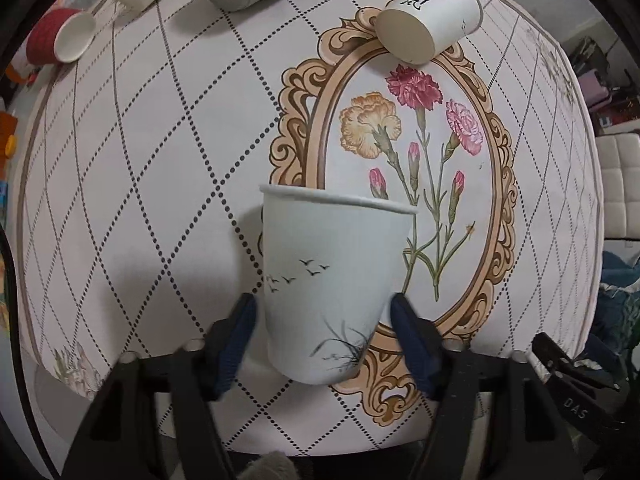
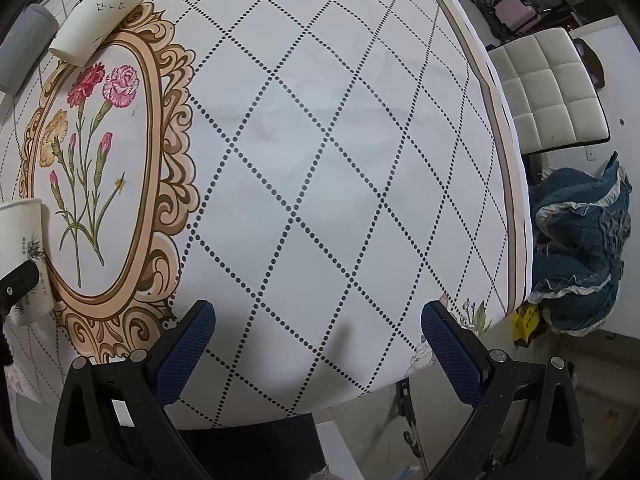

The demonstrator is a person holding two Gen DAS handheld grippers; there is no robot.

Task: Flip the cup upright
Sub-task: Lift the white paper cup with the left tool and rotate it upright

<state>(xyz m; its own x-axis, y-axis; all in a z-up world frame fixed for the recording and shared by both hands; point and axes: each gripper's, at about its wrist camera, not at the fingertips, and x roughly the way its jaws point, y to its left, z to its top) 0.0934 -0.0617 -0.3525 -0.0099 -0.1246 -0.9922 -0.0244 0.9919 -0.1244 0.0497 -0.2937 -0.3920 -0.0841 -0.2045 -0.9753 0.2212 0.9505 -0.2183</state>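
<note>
- Low in the left wrist frame, the left gripper (image 1: 323, 312) clamps the cup (image 1: 334, 284) near its base, rim up, axis near vertical above the counter (image 1: 168, 168).
- Lower right-wrist frame: right gripper (image 2: 318, 322) gapes, holding nothing, farther from it.
- Upper right, another cup (image 1: 430, 20) lies sideways.

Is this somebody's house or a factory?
Probably a house, maybe a dining room. There's a flowery tablecloth on the table, a padded white chair beside it, and a blue blanket heaped on the floor.

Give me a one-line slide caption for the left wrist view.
Left tool grips a bird-printed paper cup rim-up over the floral tablecloth; another cup lies tipped beyond.
</note>
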